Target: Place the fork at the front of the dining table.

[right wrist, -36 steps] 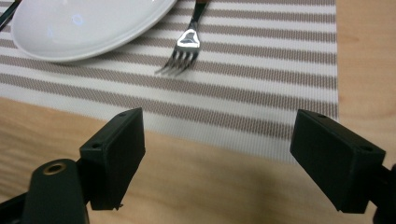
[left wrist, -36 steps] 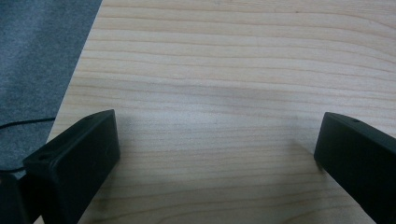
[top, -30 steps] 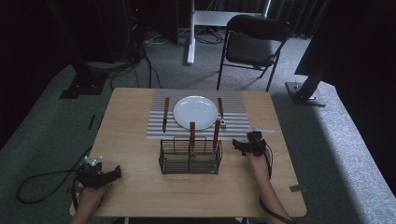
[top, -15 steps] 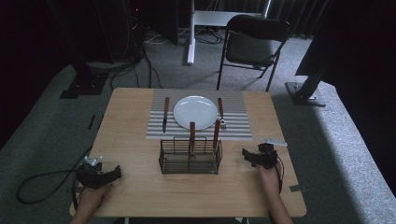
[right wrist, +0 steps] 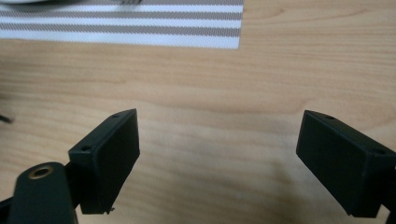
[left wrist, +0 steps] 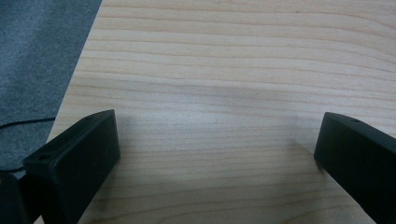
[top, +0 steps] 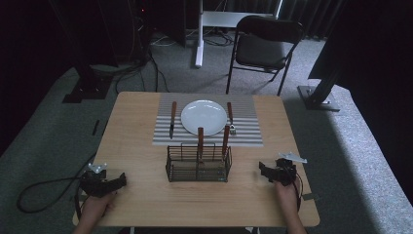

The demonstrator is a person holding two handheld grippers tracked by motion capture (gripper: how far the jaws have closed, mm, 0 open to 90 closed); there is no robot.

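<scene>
A white plate lies on a striped placemat at the table's far middle. A wooden-handled knife lies to its left and a wooden-handled fork to its right. In front of the mat stands a black wire basket with two wooden-handled utensils upright in it. My left gripper rests open on the table's near left, over bare wood. To the right of the basket is my right gripper. Its jaws have just been opening and stand wide with nothing between them.
The wooden table has bare room on both sides of the basket. In the right gripper view the placemat's corner lies ahead. A folding chair stands beyond the table. A cable trails off the left edge.
My right gripper has moved from beside the basket's far right corner toward the table's near right. The left gripper has kept still.
</scene>
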